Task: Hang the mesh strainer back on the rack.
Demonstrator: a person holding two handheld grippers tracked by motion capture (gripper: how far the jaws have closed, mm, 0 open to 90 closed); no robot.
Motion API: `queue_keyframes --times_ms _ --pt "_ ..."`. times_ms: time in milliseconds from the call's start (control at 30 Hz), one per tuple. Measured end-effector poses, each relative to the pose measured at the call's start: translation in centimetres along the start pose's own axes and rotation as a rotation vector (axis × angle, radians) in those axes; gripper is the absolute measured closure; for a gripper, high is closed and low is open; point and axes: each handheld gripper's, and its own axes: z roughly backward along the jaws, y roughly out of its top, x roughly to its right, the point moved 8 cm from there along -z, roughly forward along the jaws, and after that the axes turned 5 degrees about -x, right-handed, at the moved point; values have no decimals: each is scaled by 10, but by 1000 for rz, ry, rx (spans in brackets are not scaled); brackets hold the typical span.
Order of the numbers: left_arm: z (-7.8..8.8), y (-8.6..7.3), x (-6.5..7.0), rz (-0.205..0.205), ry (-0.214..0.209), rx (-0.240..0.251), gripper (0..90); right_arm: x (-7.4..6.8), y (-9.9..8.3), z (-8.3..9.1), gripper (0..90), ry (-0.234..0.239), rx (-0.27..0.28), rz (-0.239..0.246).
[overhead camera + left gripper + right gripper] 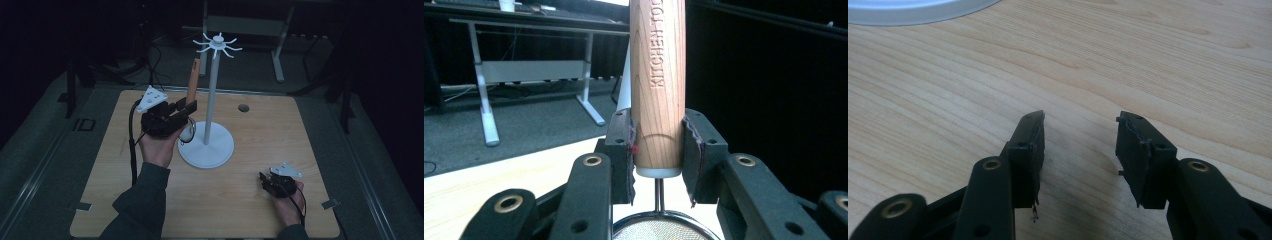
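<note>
My left gripper (186, 109) is shut on the wooden handle (657, 85) of a small kitchen strainer, held upright just left of the white hook stand (214, 75). The handle (193, 77) rises above the jaws; it is stamped "KITCHEN TOO…". Its metal mesh bowl (664, 227) hangs below the jaws, and in the high view the bowl (187, 134) sits over the stand's round base (220, 150). The stand's top carries a ring of white hooks (218, 45). My right gripper (1079, 131) stands open low over the wooden table (1148, 65), with nothing between its jaws, at the front right (266, 178).
A small dark hole (243, 107) is set in the tabletop behind the stand. White-legged desks (489, 100) stand on the carpet beyond the table. The stand's base edge (913, 10) lies ahead of the right gripper.
</note>
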Motion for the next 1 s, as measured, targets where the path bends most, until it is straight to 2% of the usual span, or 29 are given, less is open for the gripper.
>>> queue_keyframes --times_ms 600,1000 --pt "4 17 2 17 -4 47 690 0 0 0 543 1 -1 0" --pt "-1 23 3 18 -3 45 690 -1 0 0 542 2 0 1"
